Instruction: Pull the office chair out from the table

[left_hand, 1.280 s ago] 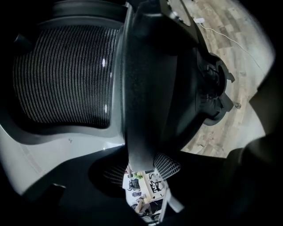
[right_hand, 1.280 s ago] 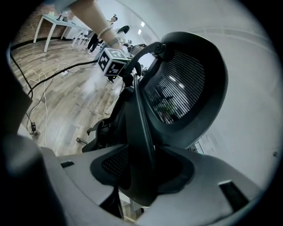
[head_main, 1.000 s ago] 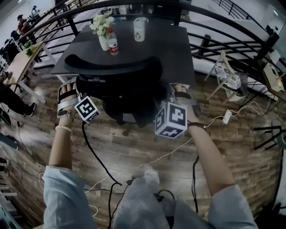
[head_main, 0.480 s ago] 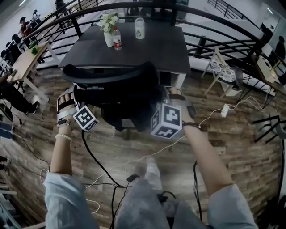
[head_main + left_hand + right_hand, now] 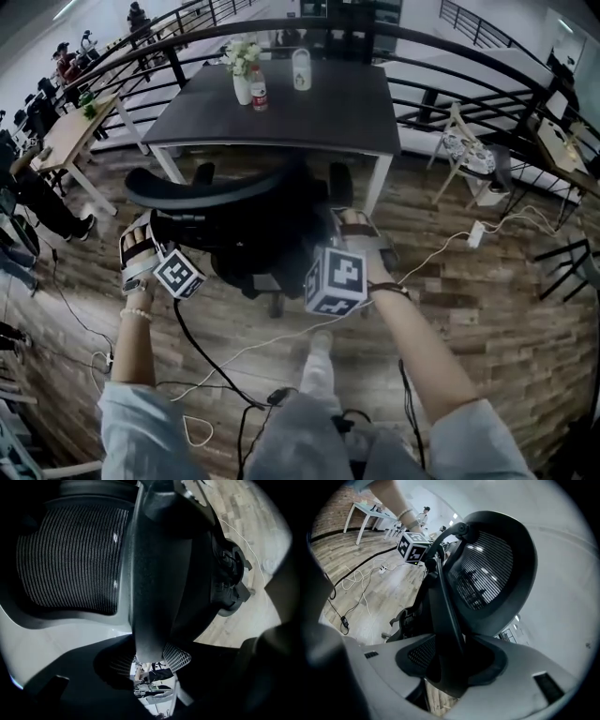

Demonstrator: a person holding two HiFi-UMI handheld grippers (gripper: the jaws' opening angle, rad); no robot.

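The black mesh-backed office chair [image 5: 253, 230] stands on the wood floor just in front of the dark table [image 5: 319, 103], its back toward me. My left gripper [image 5: 161, 225] is shut on the left edge of the chair's back. In the left gripper view the black frame of the chair [image 5: 154, 588] runs down between the jaws of that gripper [image 5: 150, 656]. My right gripper [image 5: 342, 223] is shut on the right side of the back. The right gripper view shows the chair's back bar [image 5: 445, 606] clamped in that gripper [image 5: 450, 667], under the mesh headrest [image 5: 487, 569].
On the table stand a flower vase [image 5: 243, 80], a bottle [image 5: 260, 94] and a white jar [image 5: 302, 70]. A black railing [image 5: 487, 89] curves behind it. Cables [image 5: 216, 361] trail over the floor near my feet; a power strip [image 5: 472, 234] lies right. A wooden desk [image 5: 70, 136] and people are at left.
Both grippers and the chair have moved back toward me, away from the table. The chair's back now stands outside the table's near edge.
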